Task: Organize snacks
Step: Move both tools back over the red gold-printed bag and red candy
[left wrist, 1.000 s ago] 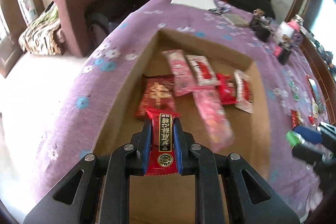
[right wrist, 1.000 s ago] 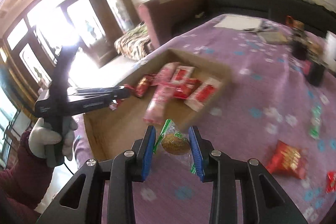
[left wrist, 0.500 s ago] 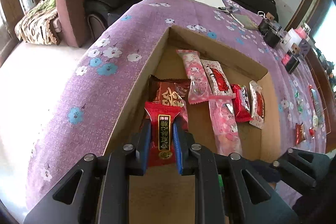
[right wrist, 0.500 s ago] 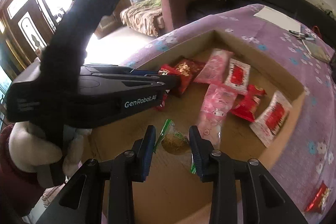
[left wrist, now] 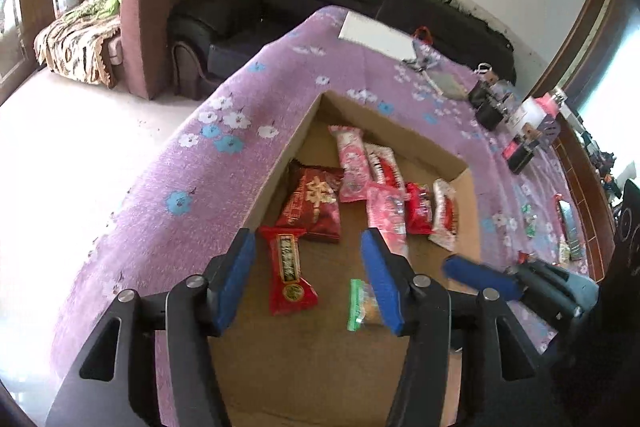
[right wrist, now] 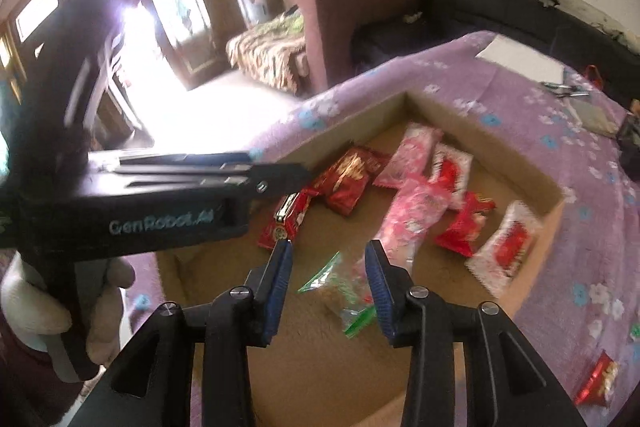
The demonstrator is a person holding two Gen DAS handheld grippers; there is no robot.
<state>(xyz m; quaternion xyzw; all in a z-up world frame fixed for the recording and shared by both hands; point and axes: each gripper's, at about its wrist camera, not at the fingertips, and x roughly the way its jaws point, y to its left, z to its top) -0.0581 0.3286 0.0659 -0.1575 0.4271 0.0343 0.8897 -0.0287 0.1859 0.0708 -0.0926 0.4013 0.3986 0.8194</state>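
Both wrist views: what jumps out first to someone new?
A cardboard box on the purple flowered cloth, with red and pink snack packets across its floor. Both grippers stand open above it: the left gripper over a red bar, the right gripper over a green-edged packet.

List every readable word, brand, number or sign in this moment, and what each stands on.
"GenRobot.AI": on the side of the left gripper body, seen from the right wrist view.
Red bar snack: black label with gold characters, too blurred to read.
Dark red packet: one large pale character, not legible.
Other wrappers in the cardboard box: print too small.
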